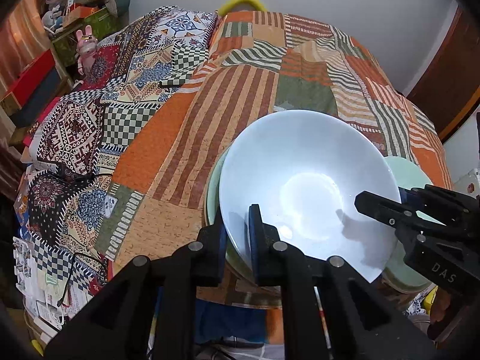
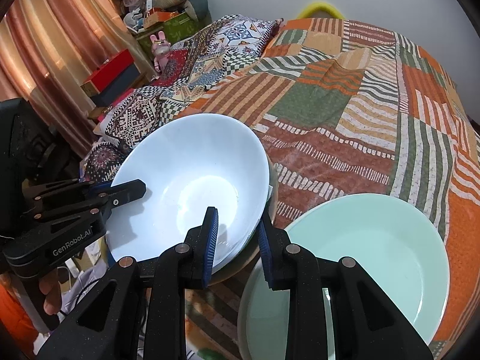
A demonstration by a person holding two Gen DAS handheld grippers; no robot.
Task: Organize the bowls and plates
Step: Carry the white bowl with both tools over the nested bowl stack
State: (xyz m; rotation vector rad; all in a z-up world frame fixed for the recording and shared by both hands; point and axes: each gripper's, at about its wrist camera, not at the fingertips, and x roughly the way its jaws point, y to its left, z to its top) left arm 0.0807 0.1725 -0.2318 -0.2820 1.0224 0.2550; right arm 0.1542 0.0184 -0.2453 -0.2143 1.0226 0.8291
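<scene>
White bowl pinched at both sides of its rim, over the patchwork bedspread.

Left wrist view: the left gripper [image 1: 237, 234] pinches the near rim of the white bowl [image 1: 306, 180], one pad inside and one outside; the right gripper [image 1: 399, 201], marked "DAS", clamps the opposite rim. A pale green dish [image 1: 214, 180] shows under the bowl's left edge. Glazed and glossy, the bowl is probably stiff, slippery and breakable, so the rim is the sound hold.

Right wrist view: the right gripper [image 2: 237, 240] nips the bowl [image 2: 192, 165] at its near edge, beside a mint green plate [image 2: 375, 246] on the bedspread [image 2: 345, 126]. The left gripper [image 2: 120, 193] reads "GenRobot.AI".
</scene>
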